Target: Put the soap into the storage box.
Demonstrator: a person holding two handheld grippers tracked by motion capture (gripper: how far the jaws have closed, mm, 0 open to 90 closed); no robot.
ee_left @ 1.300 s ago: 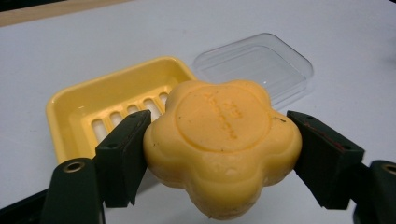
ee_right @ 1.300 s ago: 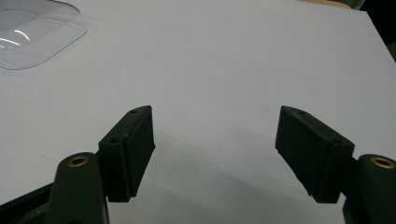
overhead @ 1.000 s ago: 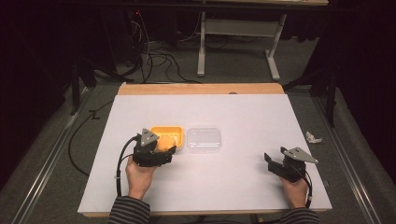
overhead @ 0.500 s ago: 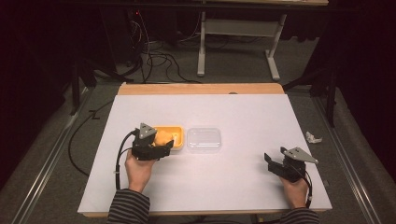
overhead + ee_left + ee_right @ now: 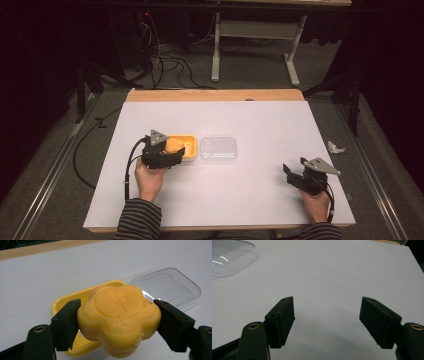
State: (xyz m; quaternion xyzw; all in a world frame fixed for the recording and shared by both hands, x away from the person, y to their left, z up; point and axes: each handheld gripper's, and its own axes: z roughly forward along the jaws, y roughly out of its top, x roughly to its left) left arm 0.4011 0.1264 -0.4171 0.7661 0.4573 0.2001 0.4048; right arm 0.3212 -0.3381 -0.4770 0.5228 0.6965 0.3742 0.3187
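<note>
Left hand-held gripper [image 5: 117, 325] clamps the flower-shaped yellow soap bar [image 5: 118, 318] above its yellow plastic dish [image 5: 62, 306]; right hand-held gripper [image 5: 327, 323] gapes empty; placing apparently remains.

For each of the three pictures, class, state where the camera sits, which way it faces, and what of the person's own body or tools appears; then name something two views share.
High view: above the person's side, facing forward and down on the white table; both forearms, left hand-held gripper and right hand-held gripper show.
Left gripper view: rides the left hand-held gripper, facing along its jaws, which clamp the orange soap above the yellow dish.
Right gripper view: rides the right hand-held gripper, facing across bare table; jaws spread.
Shared: the clear lid appears in all three.
</note>
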